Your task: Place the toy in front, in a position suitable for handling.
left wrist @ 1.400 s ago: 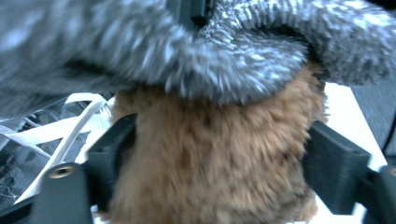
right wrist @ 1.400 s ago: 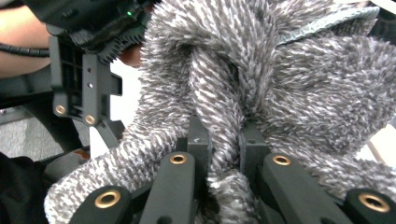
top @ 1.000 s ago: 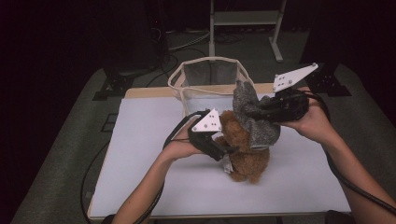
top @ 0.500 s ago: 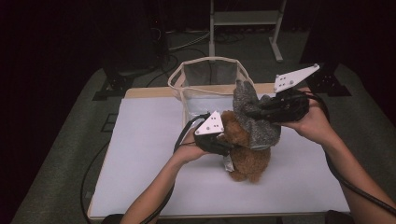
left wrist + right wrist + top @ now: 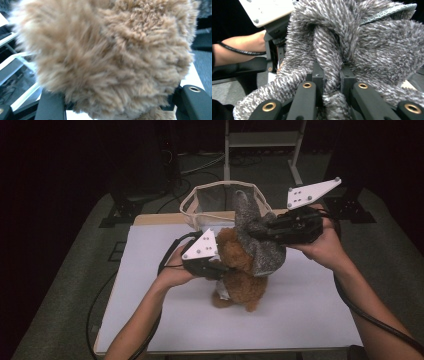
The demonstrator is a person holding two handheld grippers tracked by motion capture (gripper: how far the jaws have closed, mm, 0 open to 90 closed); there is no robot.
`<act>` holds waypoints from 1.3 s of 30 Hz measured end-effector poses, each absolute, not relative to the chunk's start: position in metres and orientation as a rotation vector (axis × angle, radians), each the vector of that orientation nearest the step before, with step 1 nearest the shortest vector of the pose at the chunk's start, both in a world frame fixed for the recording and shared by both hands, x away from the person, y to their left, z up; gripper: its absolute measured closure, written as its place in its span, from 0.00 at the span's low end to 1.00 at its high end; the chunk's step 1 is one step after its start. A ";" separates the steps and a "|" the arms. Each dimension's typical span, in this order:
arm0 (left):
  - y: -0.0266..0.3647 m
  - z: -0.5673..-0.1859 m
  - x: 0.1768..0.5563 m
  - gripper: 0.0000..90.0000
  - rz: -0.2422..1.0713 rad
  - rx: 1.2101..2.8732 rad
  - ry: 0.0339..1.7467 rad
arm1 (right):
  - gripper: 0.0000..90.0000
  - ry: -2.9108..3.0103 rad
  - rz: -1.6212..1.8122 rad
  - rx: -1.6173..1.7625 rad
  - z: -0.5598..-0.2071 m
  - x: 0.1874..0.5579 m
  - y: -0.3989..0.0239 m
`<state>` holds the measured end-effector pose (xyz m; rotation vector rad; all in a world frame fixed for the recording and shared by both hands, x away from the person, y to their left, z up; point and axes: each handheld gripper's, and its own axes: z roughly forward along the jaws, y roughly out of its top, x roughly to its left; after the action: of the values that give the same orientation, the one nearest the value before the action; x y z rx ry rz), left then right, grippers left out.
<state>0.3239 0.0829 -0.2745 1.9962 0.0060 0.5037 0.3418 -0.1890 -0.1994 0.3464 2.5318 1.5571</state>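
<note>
A brown plush teddy bear (image 5: 241, 287) sits upright on the white table (image 5: 150, 320). A grey fuzzy cloth (image 5: 261, 245) is draped over the bear's head. My left gripper (image 5: 222, 269) comes in from the left and is shut on the teddy bear at about neck height. In the left gripper view the bear's fur (image 5: 112, 55) bulges between the two jaws of my left gripper (image 5: 120, 110). From the right, my right gripper (image 5: 257, 234) is shut on the grey cloth. A twisted fold of the cloth (image 5: 367, 45) is pinched in my right gripper (image 5: 329, 75).
A white mesh basket (image 5: 200, 207) stands at the table's far edge, just behind the bear. Cables trail from both grippers over the table's sides. A metal stand (image 5: 260, 140) rises on the floor beyond.
The left gripper and the bear have shifted a little to the left. The right gripper has risen slightly with the grey cloth in it.
</note>
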 end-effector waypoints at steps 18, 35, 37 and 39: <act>0.065 -0.313 0.336 0.38 0.350 2.152 -0.028 | 0.87 2.650 1.463 0.424 -0.247 0.346 -0.191; 0.013 -0.319 0.348 0.35 0.318 2.240 -0.051 | 0.87 2.568 1.433 0.464 -0.268 0.323 -0.223; 0.009 -0.321 0.348 0.35 0.315 2.249 -0.055 | 0.87 2.575 1.411 0.453 -0.270 0.323 -0.222; 0.007 -0.324 0.349 0.33 0.307 2.267 -0.052 | 0.87 2.589 1.395 0.491 -0.278 0.325 -0.224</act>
<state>0.3493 0.0065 -0.3238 2.2668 -0.0520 0.3072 0.3250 -0.2238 -0.2781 0.4911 2.5893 1.3945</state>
